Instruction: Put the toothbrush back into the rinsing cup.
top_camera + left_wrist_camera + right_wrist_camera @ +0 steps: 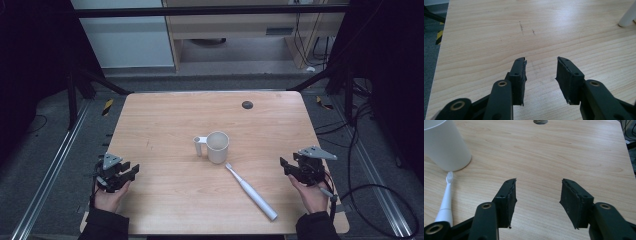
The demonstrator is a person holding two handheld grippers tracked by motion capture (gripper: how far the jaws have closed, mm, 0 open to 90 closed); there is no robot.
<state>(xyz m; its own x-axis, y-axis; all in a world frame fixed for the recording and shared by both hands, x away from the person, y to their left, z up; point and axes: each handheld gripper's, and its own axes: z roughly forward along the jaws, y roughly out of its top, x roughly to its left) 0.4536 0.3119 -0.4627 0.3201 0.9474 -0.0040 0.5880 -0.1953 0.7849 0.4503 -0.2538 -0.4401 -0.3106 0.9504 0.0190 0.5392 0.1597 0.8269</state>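
Note:
A white cup (218,147) with a side handle stands upright at the middle of the wooden table (165,115). A white electric toothbrush (250,191) lies flat just in front of it, bristle end near the cup's base, handle pointing toward the front right. My left gripper (131,170) rests over the table's front left, open, nothing between its jaws; my left gripper (541,61) looks over bare wood. My right gripper (286,166) is at the front right, open and empty. Past my right gripper (539,181) I see the cup (445,146) and the toothbrush head (447,192) at left.
A dark round grommet (247,104) sits near the table's far edge. Black frame bars and cables run along the floor on both sides. The cup's handle base (627,17) is at the far right of the left gripper view.

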